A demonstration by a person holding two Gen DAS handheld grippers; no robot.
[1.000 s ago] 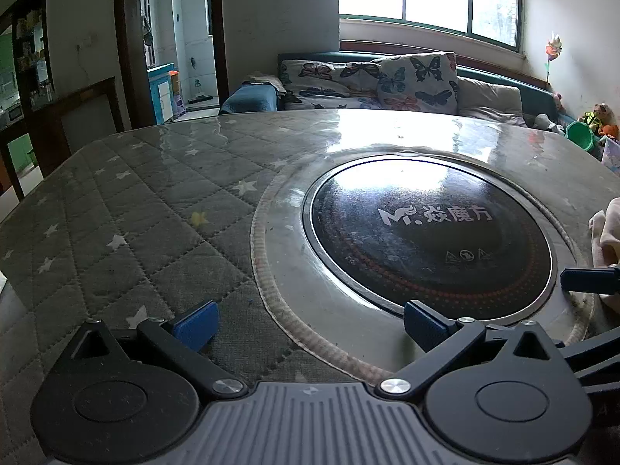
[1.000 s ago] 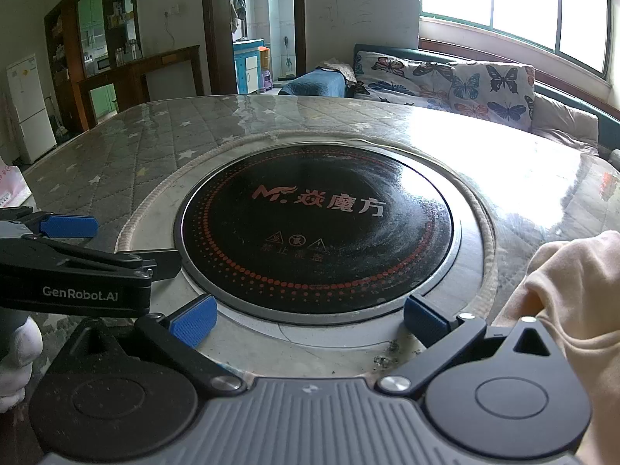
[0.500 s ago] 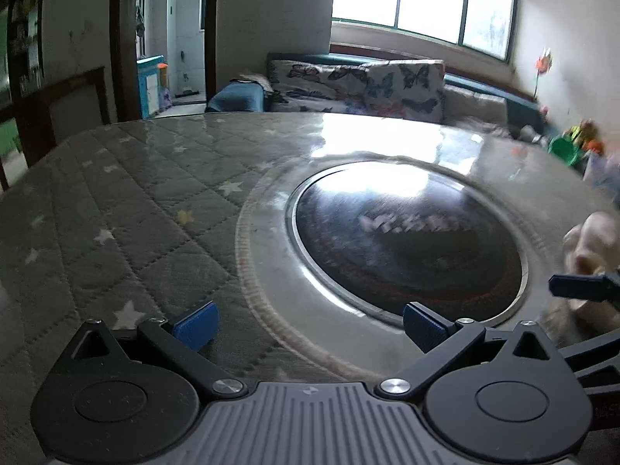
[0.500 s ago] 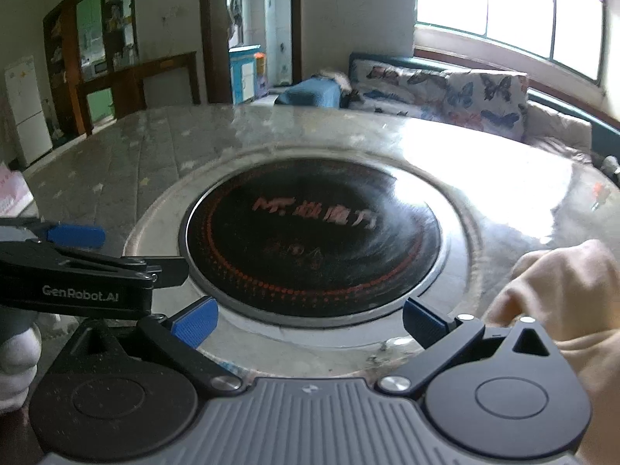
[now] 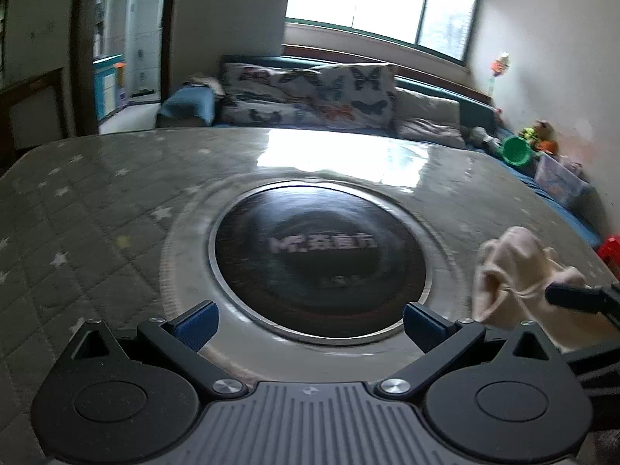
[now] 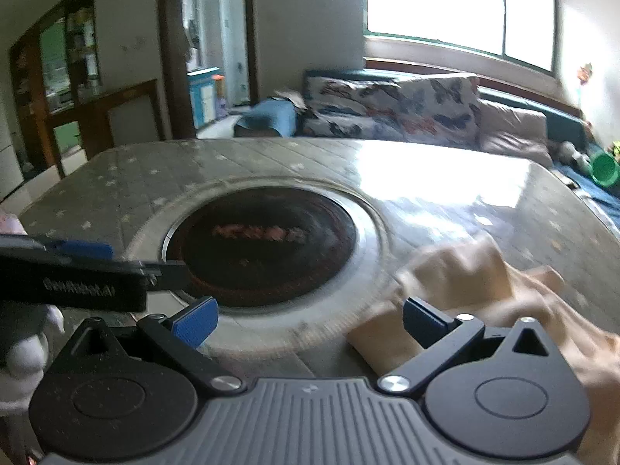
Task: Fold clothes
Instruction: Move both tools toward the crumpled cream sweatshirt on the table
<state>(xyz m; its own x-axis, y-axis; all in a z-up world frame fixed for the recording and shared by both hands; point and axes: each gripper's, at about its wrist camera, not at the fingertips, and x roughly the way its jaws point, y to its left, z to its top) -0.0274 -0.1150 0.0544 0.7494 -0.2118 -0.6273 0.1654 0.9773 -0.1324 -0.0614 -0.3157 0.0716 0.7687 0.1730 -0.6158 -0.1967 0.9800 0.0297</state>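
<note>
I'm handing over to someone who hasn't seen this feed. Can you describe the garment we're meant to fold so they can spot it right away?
Start at the big table with the star-patterned quilted cover and the round black cooktop set in its middle. To the right of that disc, by the right gripper, lies a crumpled cream garment. It is the only loose, pale cloth on the table.

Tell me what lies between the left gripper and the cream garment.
Nothing but bare table. In the left wrist view, the left gripper hangs open over the black cooktop; the cream garment lies right.
</note>
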